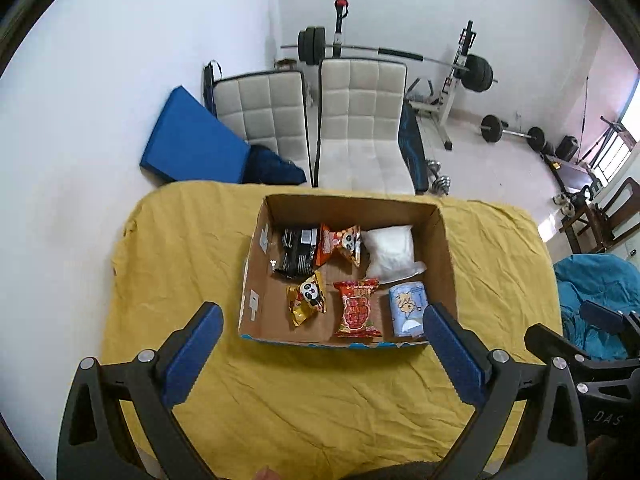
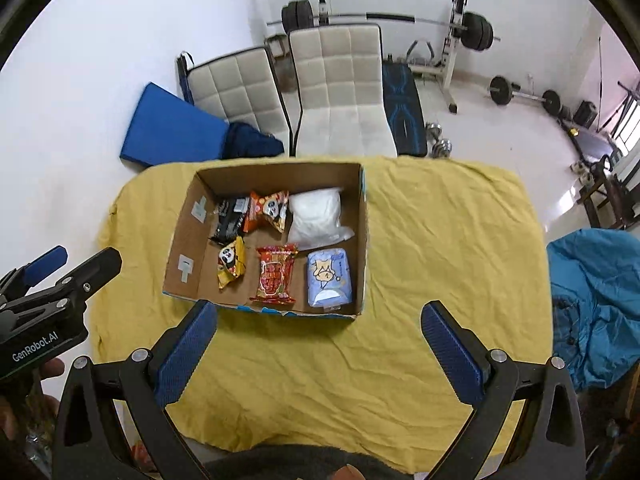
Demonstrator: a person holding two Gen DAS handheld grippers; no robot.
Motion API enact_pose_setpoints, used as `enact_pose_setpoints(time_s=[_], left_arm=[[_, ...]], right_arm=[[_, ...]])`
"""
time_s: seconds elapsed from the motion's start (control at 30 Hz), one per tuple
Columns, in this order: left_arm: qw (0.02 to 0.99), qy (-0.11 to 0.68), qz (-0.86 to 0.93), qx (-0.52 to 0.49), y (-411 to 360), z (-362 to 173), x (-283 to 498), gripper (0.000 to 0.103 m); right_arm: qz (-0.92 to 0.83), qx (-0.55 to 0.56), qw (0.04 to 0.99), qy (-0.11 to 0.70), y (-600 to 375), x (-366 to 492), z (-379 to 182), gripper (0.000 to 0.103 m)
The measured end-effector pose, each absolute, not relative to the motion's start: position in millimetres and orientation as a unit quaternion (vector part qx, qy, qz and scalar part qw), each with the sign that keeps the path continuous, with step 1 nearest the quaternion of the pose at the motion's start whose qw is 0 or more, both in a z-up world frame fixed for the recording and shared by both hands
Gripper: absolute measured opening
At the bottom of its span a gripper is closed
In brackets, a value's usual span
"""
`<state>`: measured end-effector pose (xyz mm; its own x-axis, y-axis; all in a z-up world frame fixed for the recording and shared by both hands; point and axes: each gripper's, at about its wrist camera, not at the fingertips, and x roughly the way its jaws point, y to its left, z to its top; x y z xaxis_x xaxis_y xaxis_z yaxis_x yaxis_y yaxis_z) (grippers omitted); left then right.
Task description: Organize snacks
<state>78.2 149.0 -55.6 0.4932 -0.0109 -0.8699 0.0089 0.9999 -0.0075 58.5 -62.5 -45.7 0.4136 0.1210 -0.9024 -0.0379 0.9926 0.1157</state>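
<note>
From the left wrist view, the left gripper [image 1: 322,326] hangs wide open and empty above the yellow-covered tabletop [image 1: 192,240], just short of the cardboard box [image 1: 352,202]. Six snack packets lie inside it in two rows, among them a red packet [image 1: 357,309].

From the right wrist view, the right gripper [image 2: 318,322] is also wide open and empty, near the box's front edge, with a blue packet [image 2: 330,277] in its near right corner.

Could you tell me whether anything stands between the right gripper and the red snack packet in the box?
Only the cardboard box's low near wall lies between the open right gripper and the red snack packet. From above, nothing visible covers the packet.
</note>
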Motion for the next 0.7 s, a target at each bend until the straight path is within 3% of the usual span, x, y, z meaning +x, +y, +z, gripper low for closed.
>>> enact_pose_setpoints(time_s=[0.2,0.7], left_arm=[[0.871,0.490,-0.012,-0.007,144.8,-29.9,52.0,0.103],[0.883,0.469,-0.005,-0.017,149.6,-6.6,28.6,0.103]], right_arm=[[0.043,0.037,0.853,0.518,-66.2,37.9,-14.3,0.103],[0.037,0.035,0.861,0.507,-64.3,21.9,2.4,0.103]])
